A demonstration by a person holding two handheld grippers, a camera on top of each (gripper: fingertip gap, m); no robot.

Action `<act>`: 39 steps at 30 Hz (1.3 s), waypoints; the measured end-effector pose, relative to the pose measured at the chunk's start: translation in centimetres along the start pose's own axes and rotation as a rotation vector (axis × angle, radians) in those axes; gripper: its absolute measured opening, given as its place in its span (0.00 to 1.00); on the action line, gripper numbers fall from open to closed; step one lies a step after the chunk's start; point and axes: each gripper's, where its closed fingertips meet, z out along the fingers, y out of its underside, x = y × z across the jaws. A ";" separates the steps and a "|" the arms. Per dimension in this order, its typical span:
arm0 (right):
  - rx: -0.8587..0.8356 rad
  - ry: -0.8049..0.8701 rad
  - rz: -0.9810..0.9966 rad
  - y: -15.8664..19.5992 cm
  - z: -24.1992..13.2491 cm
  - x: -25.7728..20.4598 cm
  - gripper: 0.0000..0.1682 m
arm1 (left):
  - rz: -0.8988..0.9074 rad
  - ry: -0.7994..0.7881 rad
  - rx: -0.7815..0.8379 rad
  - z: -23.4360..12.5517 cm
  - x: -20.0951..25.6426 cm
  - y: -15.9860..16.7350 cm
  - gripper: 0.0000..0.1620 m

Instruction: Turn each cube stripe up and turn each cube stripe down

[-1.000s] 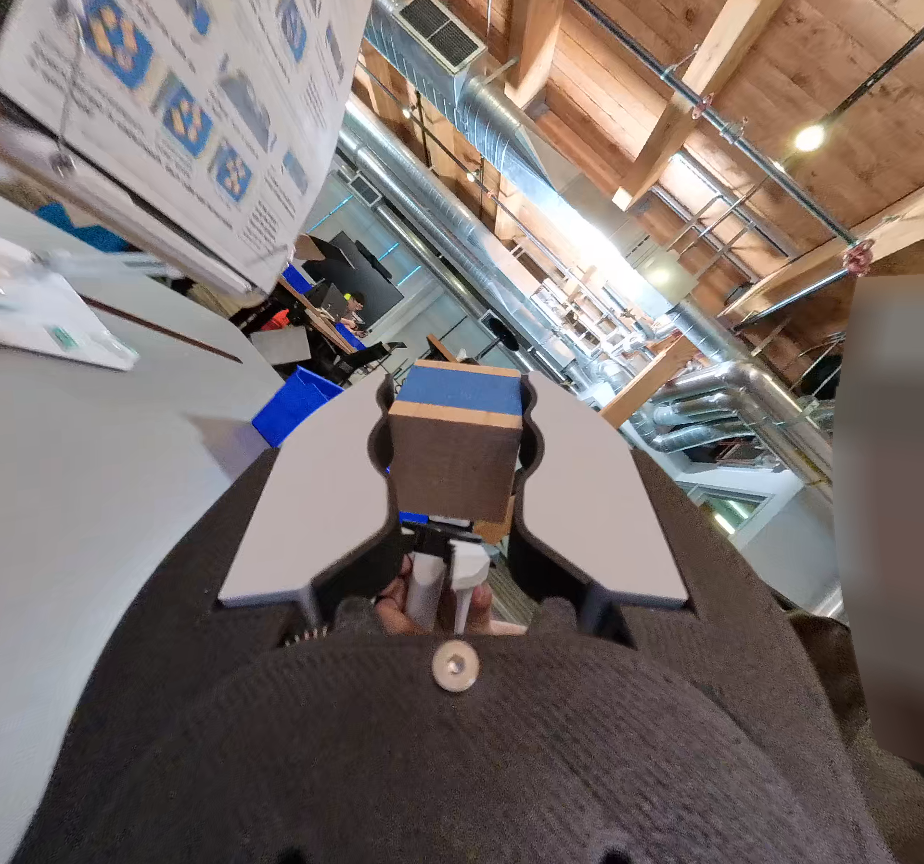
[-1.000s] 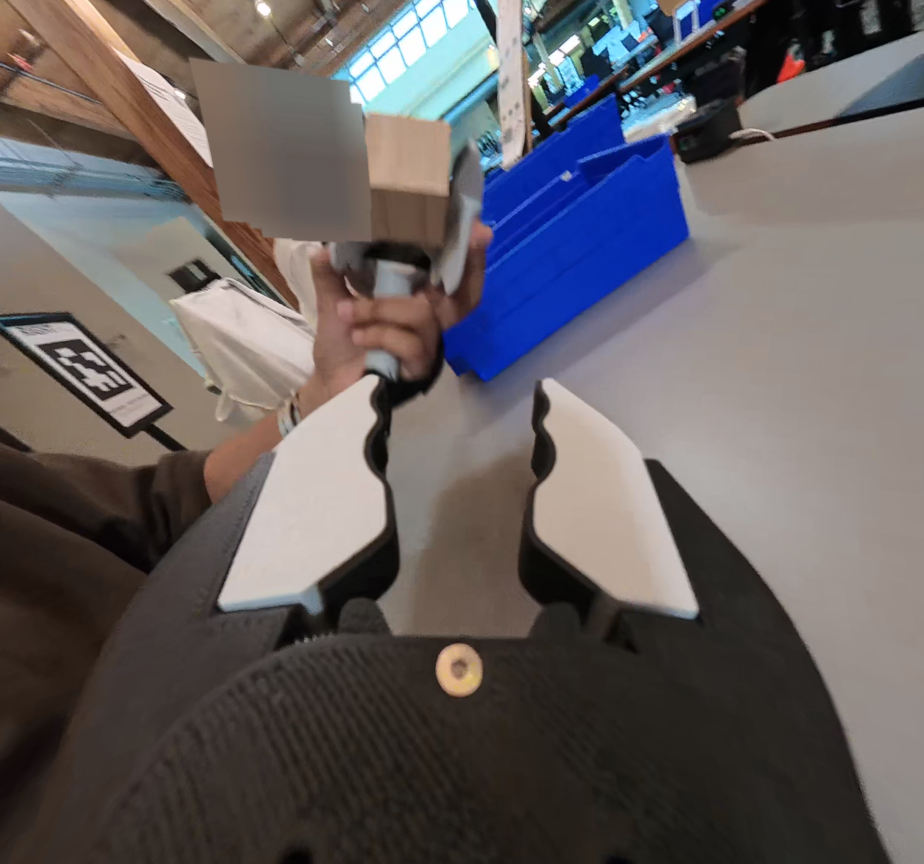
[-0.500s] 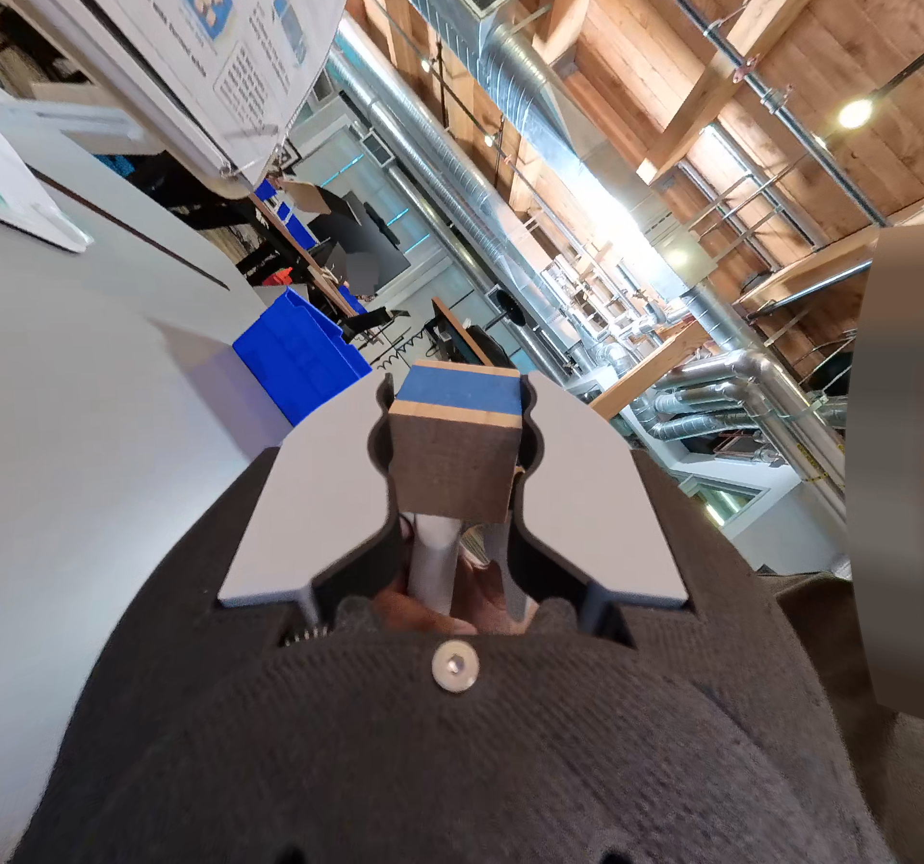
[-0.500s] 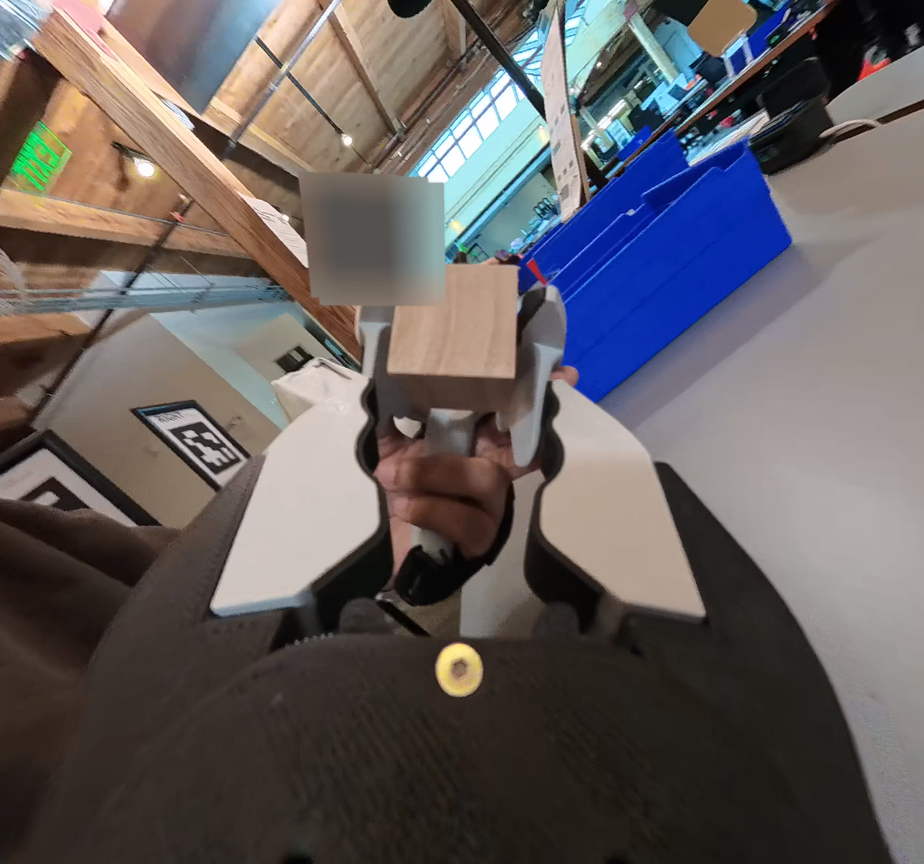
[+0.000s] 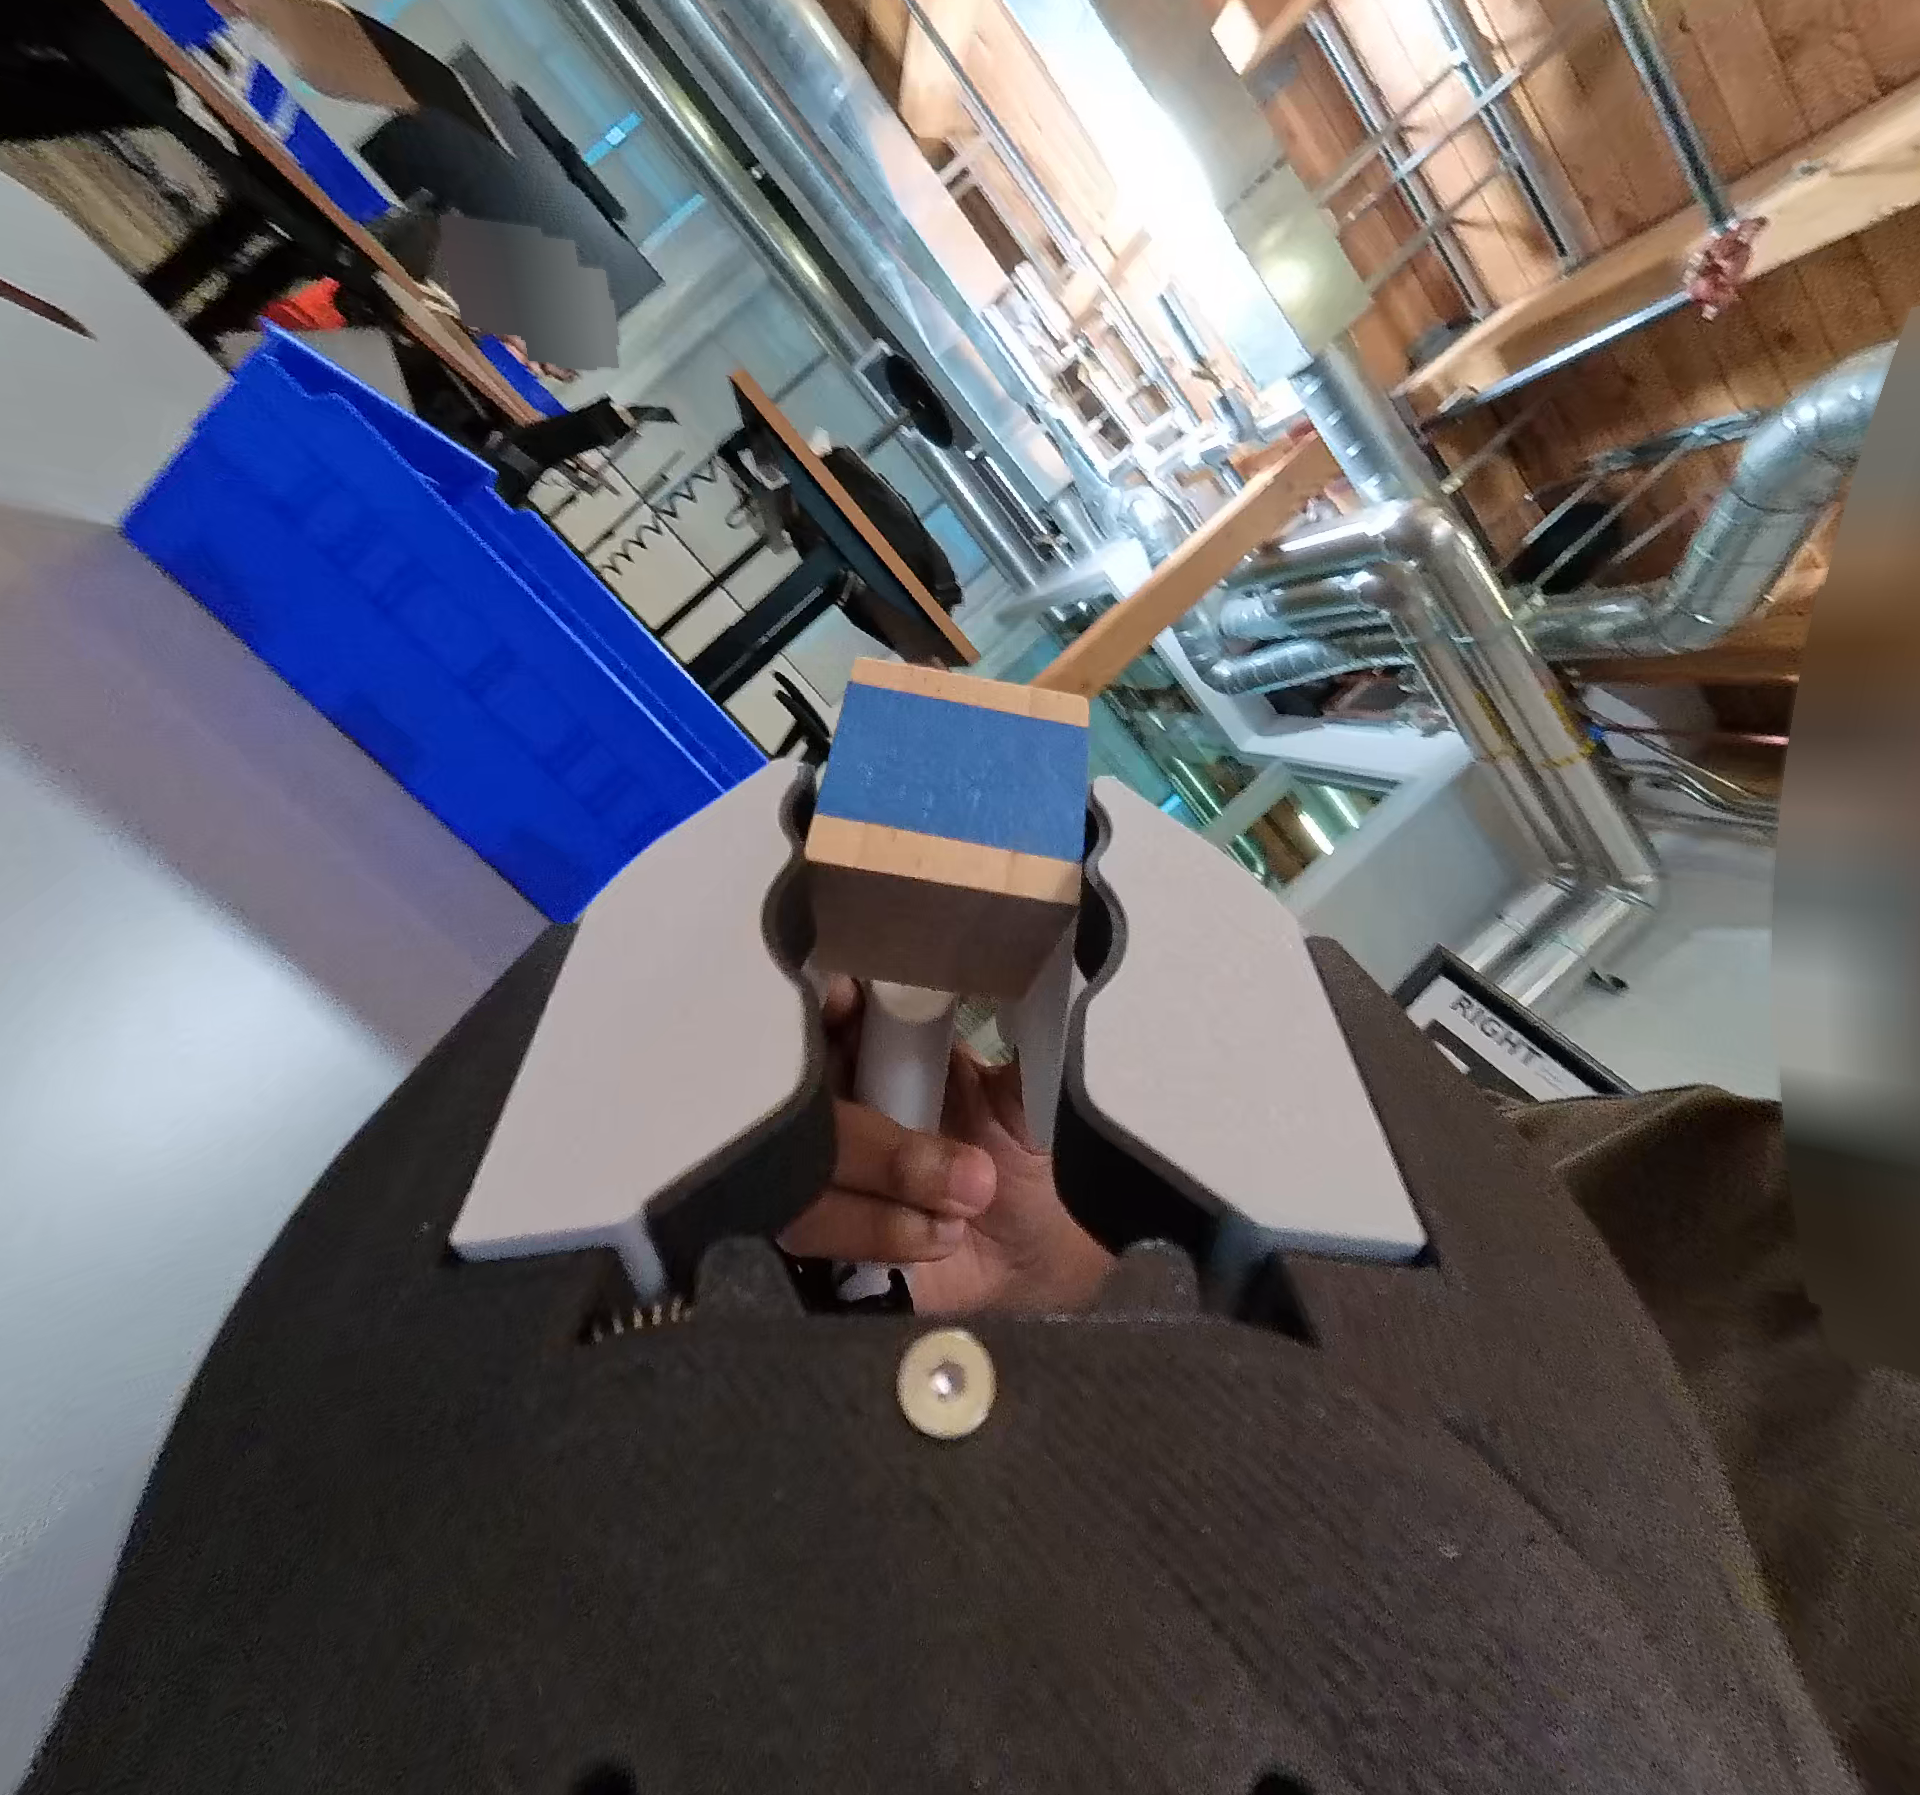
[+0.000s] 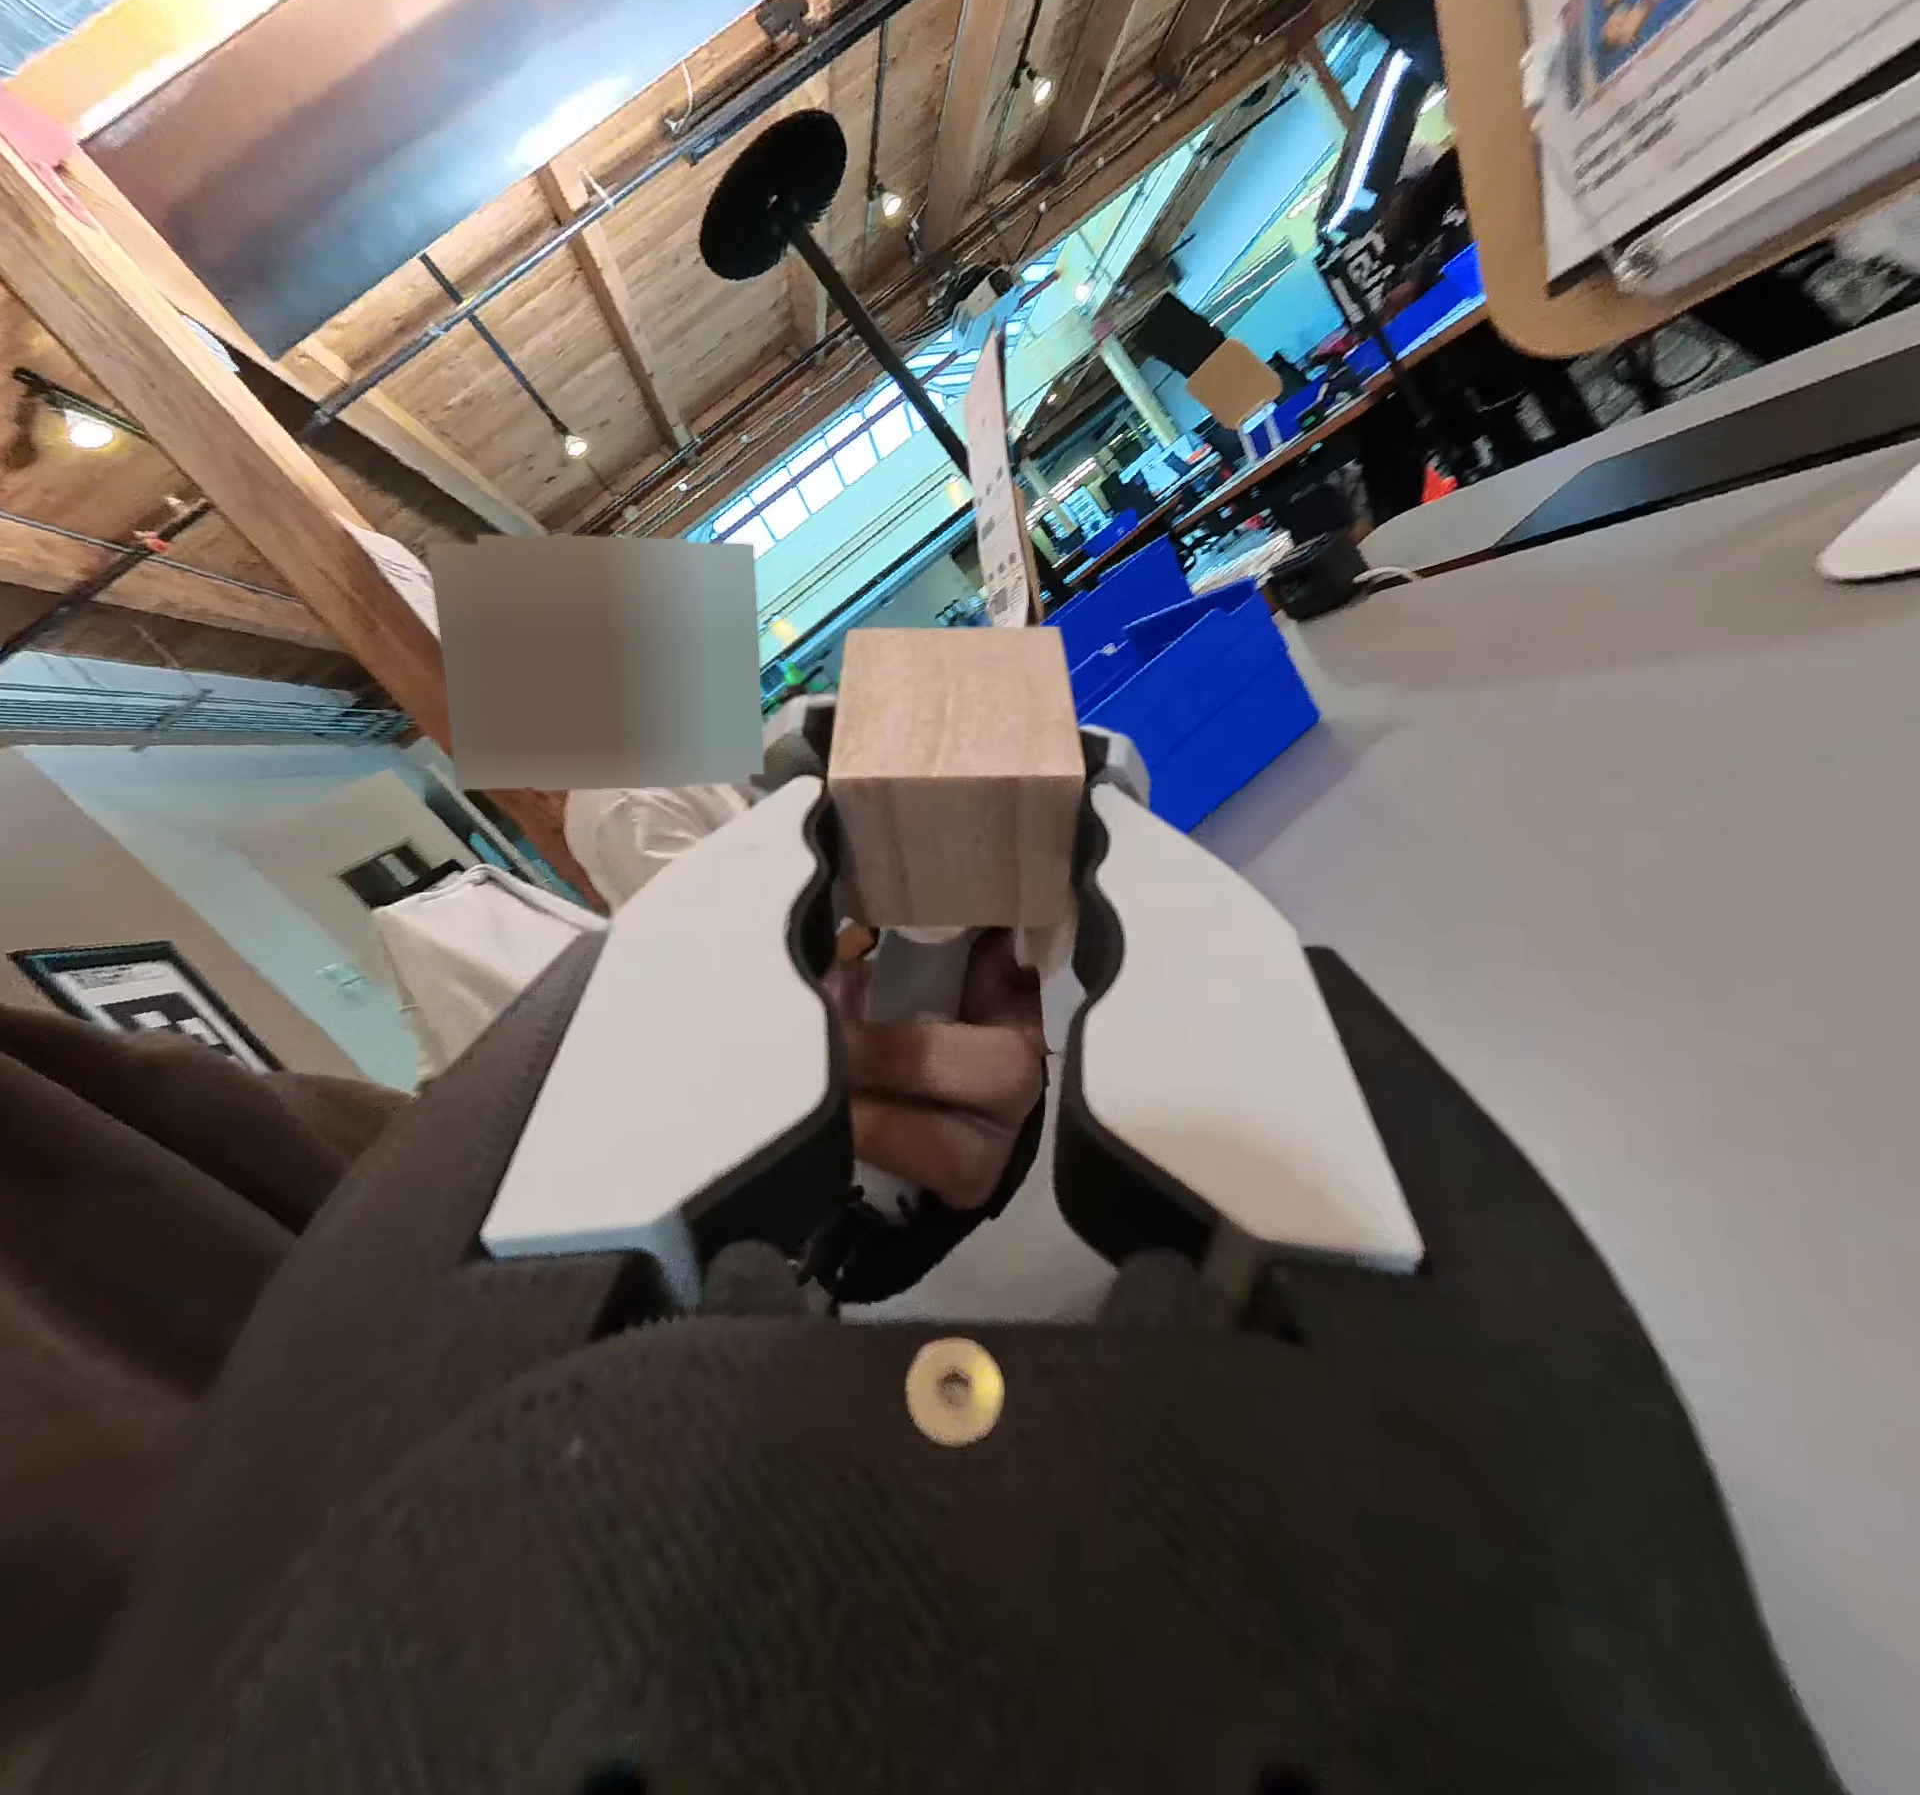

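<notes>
The left wrist view shows the cube [image 5: 951, 810] with its blue stripe [image 5: 951, 781] on the upper face, pinched between the left gripper [image 5: 948, 867] fingers; the right wrist view shows only plain wood on the same cube [image 6: 954, 779], with no stripe visible from that side. There the right gripper [image 6: 951, 857] fingers sit closed against the cube's sides, so both tools grip one block, held up in the air above the grey table [image 6: 1558, 862]. A second ago the right gripper was open and well short of the cube — it has since come in and closed on it, while the left has kept its hold. A hand [image 5: 935, 1215] on the far tool's handle shows between the fingers in each view. A blue bin [image 5: 416, 582] stands on the table behind — nothing blocks the cube itself.
</notes>
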 end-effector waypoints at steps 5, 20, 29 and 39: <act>0.042 0.082 -0.095 -1.4 -2.6 -0.1 0.26 | -0.052 0.105 -0.063 2.4 0.3 1.1 0.30; 0.190 0.191 -0.019 -4.4 -7.7 1.8 0.26 | -0.069 0.148 -0.289 5.3 -1.8 4.3 0.26; 0.179 0.164 -0.072 -4.6 -6.1 1.8 0.33 | -0.116 0.137 -0.240 3.8 -2.0 3.3 0.26; 0.082 0.089 0.041 -1.8 -2.2 2.1 0.36 | -0.088 0.078 -0.088 0.4 -1.8 0.2 0.26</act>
